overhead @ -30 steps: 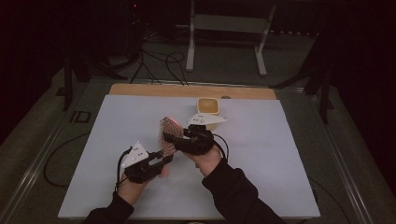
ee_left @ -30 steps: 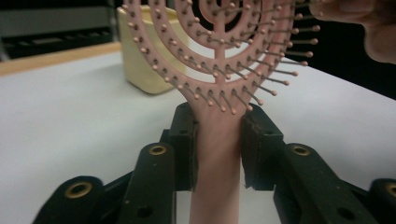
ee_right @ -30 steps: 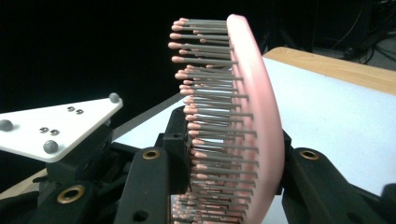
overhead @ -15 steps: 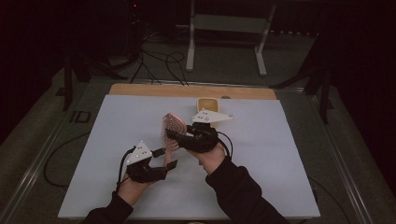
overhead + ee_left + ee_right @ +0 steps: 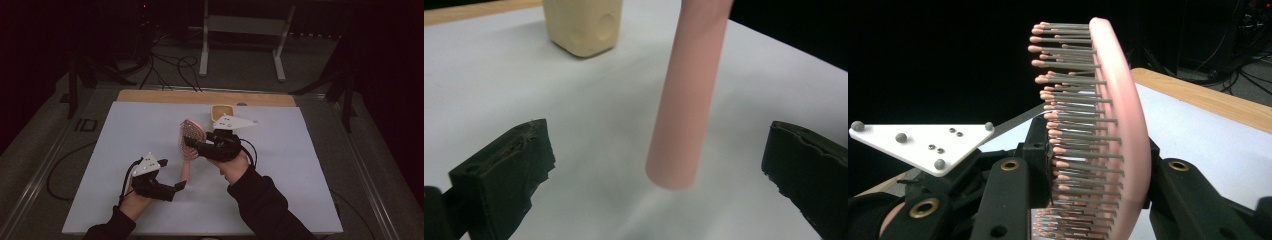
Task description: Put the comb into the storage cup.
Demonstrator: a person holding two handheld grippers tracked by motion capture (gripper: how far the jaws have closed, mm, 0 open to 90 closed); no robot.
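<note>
Pink hairbrush (image 5: 189,145) spans both grippers, long axis running from left gripper (image 5: 176,186) up to right gripper (image 5: 196,144). Left jaws have just been opening, handle end loose between them. Right jaws clamp the bristled head, lifted off the table (image 5: 310,165).

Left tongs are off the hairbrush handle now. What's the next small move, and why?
Probably draw the left tongs back from the hairbrush. Their jaws have just been opening, the handle hangs free between them, and the right tongs clamp the bristled head.
</note>
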